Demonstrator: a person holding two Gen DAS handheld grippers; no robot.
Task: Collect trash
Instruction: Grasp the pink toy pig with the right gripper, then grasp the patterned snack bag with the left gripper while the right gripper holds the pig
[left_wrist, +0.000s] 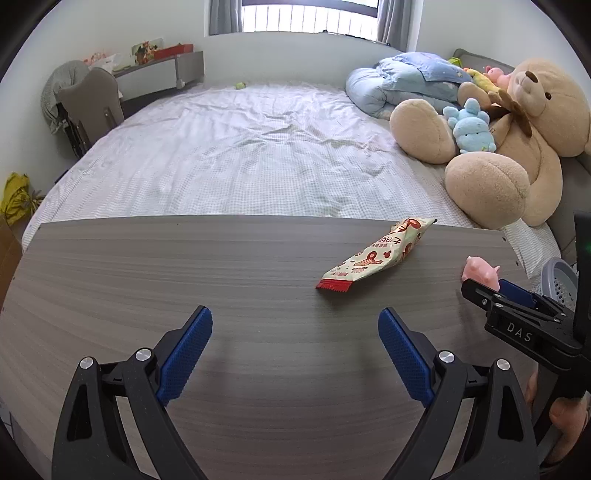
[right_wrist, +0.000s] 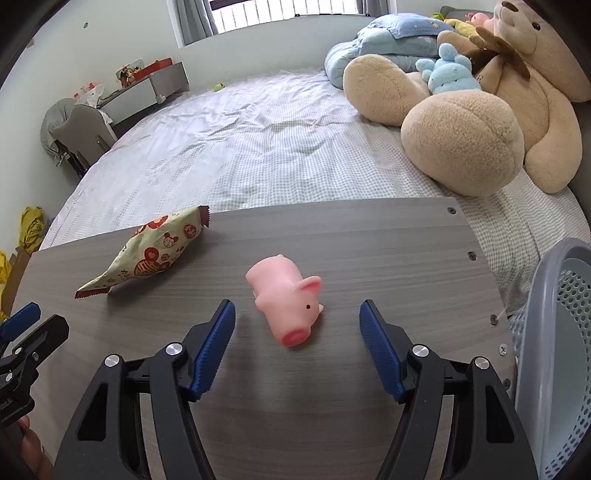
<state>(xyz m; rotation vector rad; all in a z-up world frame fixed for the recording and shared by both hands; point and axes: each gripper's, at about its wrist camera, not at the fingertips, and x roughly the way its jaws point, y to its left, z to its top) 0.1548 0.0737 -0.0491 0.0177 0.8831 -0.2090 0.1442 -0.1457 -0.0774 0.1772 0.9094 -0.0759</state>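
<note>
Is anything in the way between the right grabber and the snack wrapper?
Sort of. The pink toy pig lies on the table straight ahead of the open right gripper. The snack wrapper sits farther off to the pig's left, with only bare table around it, so the gripper could go round the pig.

Home bedroom: wide bed in white checked sheet (left_wrist: 240, 147), large tan plush teddy bear (left_wrist: 517, 147), folded pale-blue quilt (left_wrist: 399, 81), curtained window (left_wrist: 310, 14).

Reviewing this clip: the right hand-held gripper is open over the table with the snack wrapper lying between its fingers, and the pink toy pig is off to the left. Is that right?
Not quite: they are swapped. The right wrist view shows the open right hand-held gripper over the table with the pink toy pig between its fingers; the snack wrapper lies off to the left.
</note>
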